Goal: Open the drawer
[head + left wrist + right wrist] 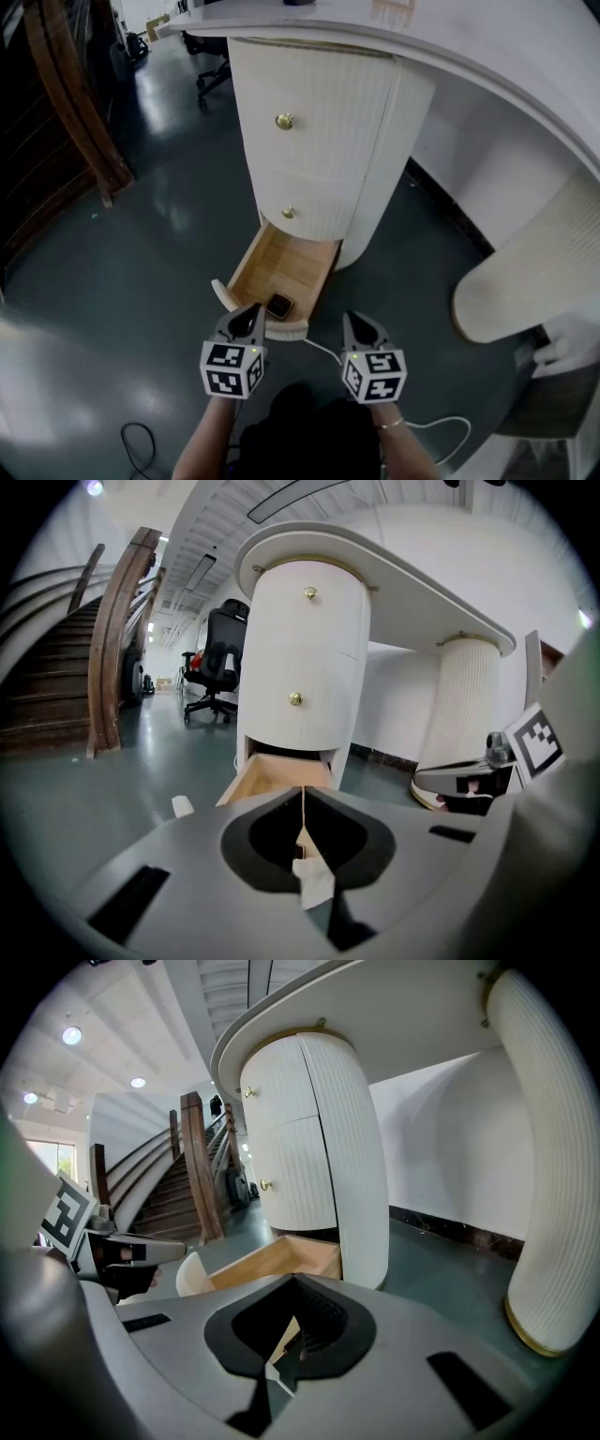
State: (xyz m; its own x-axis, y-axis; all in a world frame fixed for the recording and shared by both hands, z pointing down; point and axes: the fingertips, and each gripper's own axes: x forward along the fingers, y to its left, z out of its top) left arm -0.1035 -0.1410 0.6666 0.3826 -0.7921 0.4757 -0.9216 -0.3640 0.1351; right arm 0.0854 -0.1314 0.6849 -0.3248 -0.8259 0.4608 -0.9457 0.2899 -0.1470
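Observation:
The white ribbed cabinet [319, 131] has its bottom drawer [286, 262] pulled out, showing a pale wood inside. A small dark square object [279, 306] lies in the drawer near its white front panel [286, 328]. The two drawers above are closed, each with a brass knob [284, 121]. My left gripper [249, 315] hovers just behind the front panel, shut and empty. My right gripper [357, 322] hangs beside it to the right, off the drawer, also shut with nothing in it. The open drawer [277, 771] lies ahead of the left gripper [303, 803] and left of the right gripper [286, 1335].
A curved white desk top [487, 47] spans the cabinet and a second ribbed pedestal [525, 272] at right. A wooden staircase [75, 103] rises at left and an office chair [211, 70] stands behind. A white cable [323, 349] runs over the dark glossy floor.

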